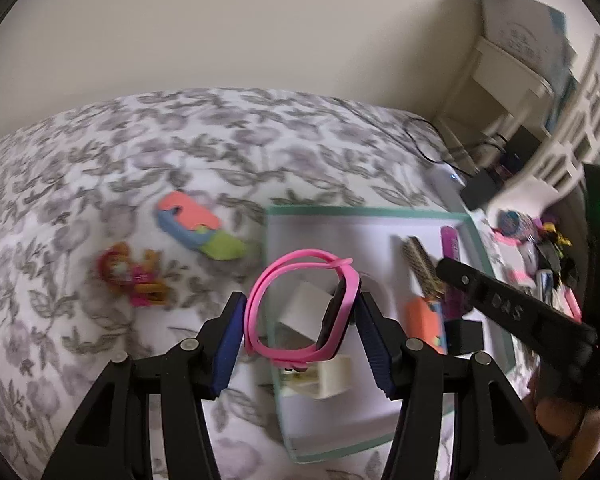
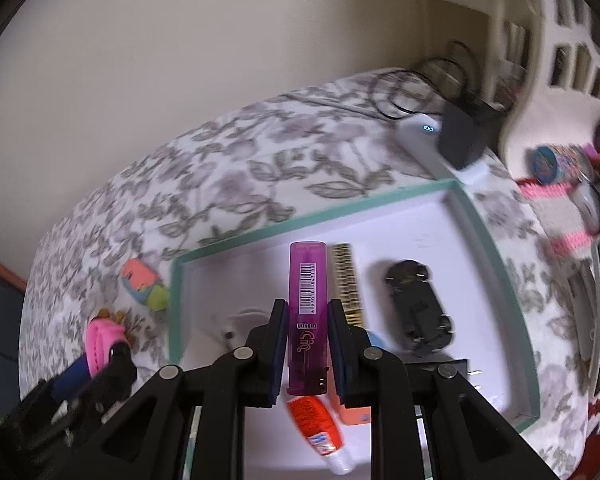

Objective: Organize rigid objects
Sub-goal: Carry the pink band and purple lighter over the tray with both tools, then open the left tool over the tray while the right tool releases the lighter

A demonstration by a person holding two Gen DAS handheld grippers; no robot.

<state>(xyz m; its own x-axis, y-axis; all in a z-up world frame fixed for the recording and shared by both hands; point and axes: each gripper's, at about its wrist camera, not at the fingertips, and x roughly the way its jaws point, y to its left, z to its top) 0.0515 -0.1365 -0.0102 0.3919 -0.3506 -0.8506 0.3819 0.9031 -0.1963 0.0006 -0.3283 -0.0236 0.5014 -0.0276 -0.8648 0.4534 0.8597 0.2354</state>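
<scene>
left gripper (image 1: 300, 336) fingers clamp pink rubber wristwatch (image 1: 300, 308) above teal-rimmed white tray (image 2: 236, 232) edge | right gripper (image 2: 304, 348) fingers clenched on purple translucent plastic lighter (image 2: 307, 312) over tray | risk: springy strap could pop loose, watch landing on floral bedspread (image 1: 140, 152)

In my left claw (image 1: 300, 316) I hold a pink watch (image 1: 300, 308), its strap looped into a ring and its dark face turned against the right pad. In my right claw (image 2: 303, 344) I grip a purple lighter (image 2: 307, 320), barcode label up, pointing away from me over the white tray (image 2: 420, 216) with the teal rim. In that tray lie a small comb (image 2: 346, 280), a black toy car (image 2: 418, 312) and an orange tube (image 2: 316, 424).
</scene>
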